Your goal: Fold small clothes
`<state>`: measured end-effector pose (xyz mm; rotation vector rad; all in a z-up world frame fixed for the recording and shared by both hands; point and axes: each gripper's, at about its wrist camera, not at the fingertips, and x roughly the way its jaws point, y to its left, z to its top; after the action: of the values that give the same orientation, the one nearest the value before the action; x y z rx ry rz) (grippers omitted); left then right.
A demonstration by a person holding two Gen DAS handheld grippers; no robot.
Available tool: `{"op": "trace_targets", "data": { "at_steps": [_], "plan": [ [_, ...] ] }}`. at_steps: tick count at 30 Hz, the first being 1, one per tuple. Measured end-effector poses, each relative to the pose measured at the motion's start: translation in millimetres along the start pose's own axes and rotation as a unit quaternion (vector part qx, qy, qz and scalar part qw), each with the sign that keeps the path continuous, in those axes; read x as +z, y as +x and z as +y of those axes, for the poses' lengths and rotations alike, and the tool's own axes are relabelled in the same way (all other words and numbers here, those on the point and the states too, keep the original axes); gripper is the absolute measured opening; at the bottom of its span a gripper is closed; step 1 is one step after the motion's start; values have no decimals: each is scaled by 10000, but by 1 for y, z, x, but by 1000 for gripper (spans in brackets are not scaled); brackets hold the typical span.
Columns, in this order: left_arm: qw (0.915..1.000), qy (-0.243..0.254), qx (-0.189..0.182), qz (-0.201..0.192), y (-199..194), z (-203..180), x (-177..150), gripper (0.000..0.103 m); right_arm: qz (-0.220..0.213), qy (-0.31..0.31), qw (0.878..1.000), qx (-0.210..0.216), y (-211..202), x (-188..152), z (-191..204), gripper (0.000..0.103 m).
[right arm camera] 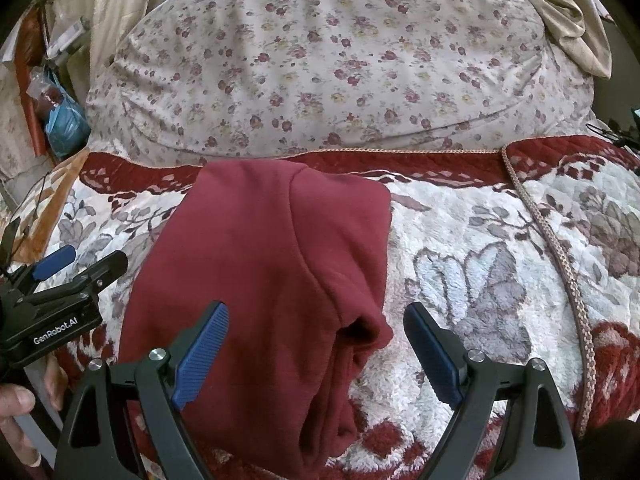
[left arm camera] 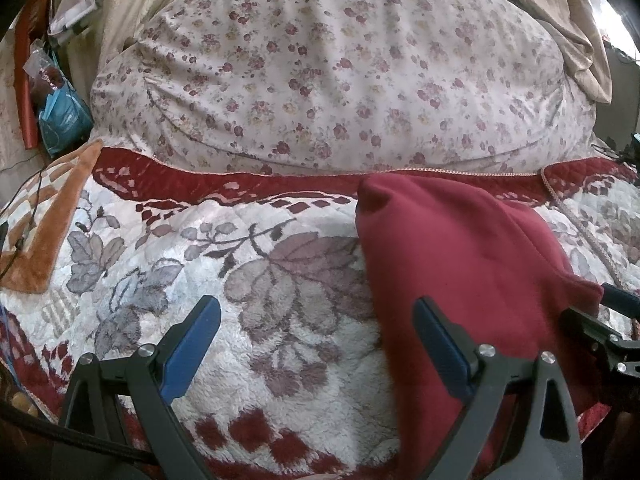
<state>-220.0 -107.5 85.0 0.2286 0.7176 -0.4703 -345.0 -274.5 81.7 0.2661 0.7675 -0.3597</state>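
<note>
Left wrist view: the left gripper (left arm camera: 316,344) hangs with its jaws wide apart over the fleecy floral blanket (left arm camera: 200,280), gripping nothing. The maroon garment (left arm camera: 460,264) lies on the right, its left edge passing under the gripper's right finger.

Right wrist view: the right gripper (right arm camera: 316,348) is also spread and empty, poised above the garment's near right edge, where the cloth (right arm camera: 260,264) bunches into a fold. A floral pillow (right arm camera: 320,60) sits beyond. The fold looks partly made; next, each gripper probably needs to pinch an edge to carry it over.
</note>
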Motion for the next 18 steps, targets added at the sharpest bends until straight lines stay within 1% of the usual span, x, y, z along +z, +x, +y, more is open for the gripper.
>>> {"op": "trace_targets", "data": {
  "at_steps": [9, 18],
  "plan": [
    [10000, 0, -8, 20, 1, -1, -1, 96, 33, -185, 9998, 44, 3, 0, 7, 92],
    [10000, 12, -9, 25, 2, -1, -1, 96, 70, -199, 9998, 62, 5, -1, 7, 92]
  ]
}}
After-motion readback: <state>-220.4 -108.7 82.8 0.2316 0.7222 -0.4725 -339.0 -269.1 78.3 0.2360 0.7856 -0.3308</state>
